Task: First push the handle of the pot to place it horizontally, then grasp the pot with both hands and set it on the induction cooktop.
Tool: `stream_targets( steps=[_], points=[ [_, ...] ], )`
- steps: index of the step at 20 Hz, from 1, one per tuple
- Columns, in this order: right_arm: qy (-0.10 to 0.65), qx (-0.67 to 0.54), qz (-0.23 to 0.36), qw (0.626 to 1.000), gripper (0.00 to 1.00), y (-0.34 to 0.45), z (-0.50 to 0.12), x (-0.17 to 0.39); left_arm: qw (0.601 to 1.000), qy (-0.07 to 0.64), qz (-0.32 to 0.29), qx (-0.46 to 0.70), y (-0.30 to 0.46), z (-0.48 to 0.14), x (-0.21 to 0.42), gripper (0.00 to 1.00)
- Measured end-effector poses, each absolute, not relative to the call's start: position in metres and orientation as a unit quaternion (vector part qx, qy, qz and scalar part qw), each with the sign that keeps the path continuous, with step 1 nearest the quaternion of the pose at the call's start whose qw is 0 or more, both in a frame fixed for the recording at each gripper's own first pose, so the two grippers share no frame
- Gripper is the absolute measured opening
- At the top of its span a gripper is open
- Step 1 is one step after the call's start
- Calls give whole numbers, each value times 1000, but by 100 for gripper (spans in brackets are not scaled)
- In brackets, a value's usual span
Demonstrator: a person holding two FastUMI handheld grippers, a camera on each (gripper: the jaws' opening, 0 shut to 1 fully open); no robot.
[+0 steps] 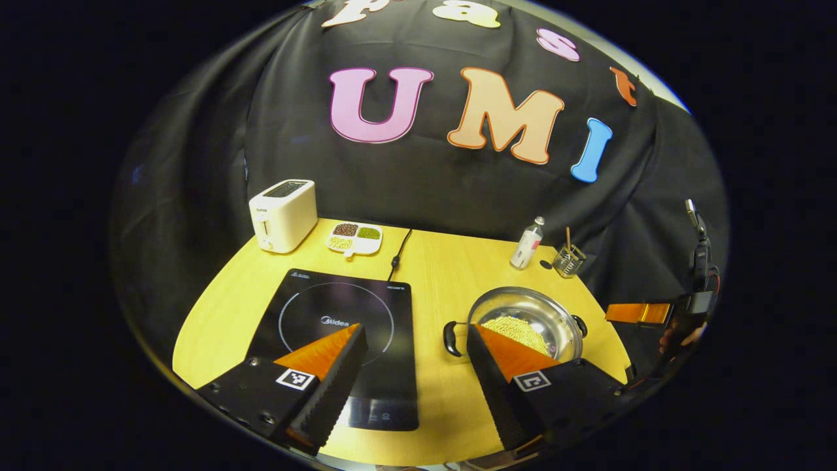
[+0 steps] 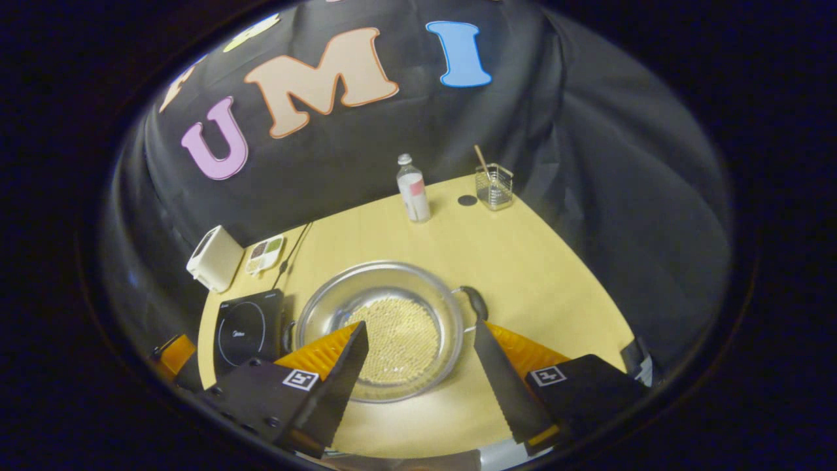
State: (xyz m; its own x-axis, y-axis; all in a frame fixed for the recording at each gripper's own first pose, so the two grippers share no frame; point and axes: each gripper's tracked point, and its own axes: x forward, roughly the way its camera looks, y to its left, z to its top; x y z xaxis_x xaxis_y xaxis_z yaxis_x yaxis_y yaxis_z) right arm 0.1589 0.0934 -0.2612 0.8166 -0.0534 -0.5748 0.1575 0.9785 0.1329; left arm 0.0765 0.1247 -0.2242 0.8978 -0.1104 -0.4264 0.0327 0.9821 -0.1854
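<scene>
Steel pot (image 2: 379,327) holds yellow beans (image 2: 400,340); both grippers' fingers apart, clear of pot.

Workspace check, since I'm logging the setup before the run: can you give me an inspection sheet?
Surface: yellow wooden table.
Job's things: steel pot holding pale beans, off the induction cooktop, which is bare.
Clutter: toaster, sectioned dish, bottle, glass holder.
Grippers: left tool open; right tool open above the pot.
Cables: black cord behind the cooktop.
Surroundings: black cloth wall.
</scene>
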Motion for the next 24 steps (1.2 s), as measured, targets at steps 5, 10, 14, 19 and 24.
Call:
stream_targets(
  steps=[5,10,14,19,24],
  points=[
    [322,108,-33,940,100,58,-268,207,963,258,-32,-67,85,-234,108,95],
    [373,88,19,923,94,47,-302,239,952,299,-24,-61,60,-259,134,95],
    [420,63,62,903,94,55,-337,253,941,334,-7,-62,54,-287,148,95],
    [449,38,72,890,95,54,-366,260,922,384,-2,-52,48,-325,163,100],
    [493,58,82,864,95,58,-393,257,907,416,-2,-67,42,-354,171,94]
  ],
)
